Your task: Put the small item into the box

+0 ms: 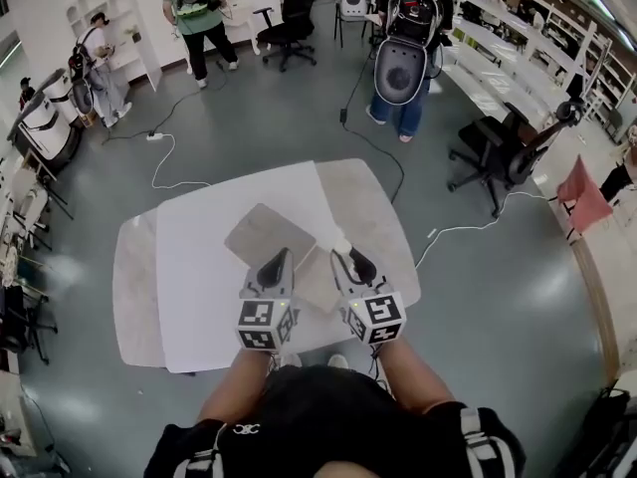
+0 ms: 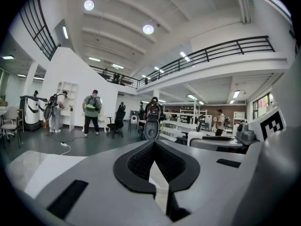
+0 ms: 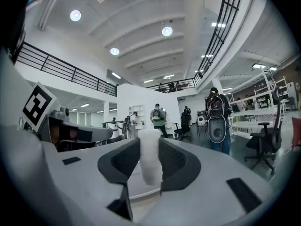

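Head view: on the white table (image 1: pixel 194 267) a flat tan box (image 1: pixel 267 233) lies at abt 11 o'clock from the right gripper (image 1: pixel 350 263). The small item (image 1: pixel 341 246) is pinched at its tips near the box's right edge, not in it yet. The left gripper (image 1: pixel 275 266) hangs over the box's near corner. Left gripper view: jaw tips together, nothing btwn. Right gripper view: jaws clamped on the white item, upright at 12. Pickup looks done; drop into box remains.
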`<state>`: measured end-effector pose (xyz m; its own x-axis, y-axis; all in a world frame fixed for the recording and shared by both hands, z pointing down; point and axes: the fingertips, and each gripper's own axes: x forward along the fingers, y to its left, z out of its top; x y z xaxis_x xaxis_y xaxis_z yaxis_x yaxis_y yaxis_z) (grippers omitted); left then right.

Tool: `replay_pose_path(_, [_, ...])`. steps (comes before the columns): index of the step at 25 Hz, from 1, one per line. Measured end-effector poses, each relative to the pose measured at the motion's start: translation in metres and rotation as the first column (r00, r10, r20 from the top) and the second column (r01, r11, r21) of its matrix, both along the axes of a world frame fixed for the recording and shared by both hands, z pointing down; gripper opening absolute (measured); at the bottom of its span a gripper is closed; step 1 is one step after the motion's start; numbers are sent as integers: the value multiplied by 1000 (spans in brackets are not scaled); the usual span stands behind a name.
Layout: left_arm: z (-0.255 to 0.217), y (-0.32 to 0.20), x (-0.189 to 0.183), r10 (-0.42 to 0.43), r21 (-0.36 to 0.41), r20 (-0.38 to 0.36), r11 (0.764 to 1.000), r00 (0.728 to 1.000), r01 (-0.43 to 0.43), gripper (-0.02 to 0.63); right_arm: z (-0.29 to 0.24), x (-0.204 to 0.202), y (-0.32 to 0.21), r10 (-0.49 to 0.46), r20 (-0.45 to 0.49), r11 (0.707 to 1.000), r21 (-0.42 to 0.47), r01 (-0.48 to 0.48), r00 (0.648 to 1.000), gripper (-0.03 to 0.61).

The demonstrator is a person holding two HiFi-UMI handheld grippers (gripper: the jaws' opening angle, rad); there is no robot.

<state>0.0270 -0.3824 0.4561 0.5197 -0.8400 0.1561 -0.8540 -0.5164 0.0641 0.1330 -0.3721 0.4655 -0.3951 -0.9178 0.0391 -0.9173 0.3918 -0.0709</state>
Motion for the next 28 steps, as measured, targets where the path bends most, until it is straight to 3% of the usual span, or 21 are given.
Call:
replay_pose_path(10, [-2, -26, -21, 15, -3, -13, 1000, 1000, -15, 5, 35, -4, -32, 79, -28, 990, -112, -81, 997, 118])
replay_pose_path(18, [5, -31, -30, 1, -19, -16, 1000, 1000, -1, 5, 76, -7, -42, 65, -41, 972, -221, -73, 997, 118])
replay_pose_path(28, [10, -35, -53, -30, -35, -16, 999, 999, 29, 5, 136, -13, -59, 107, 41, 911, -405, -82, 993, 118])
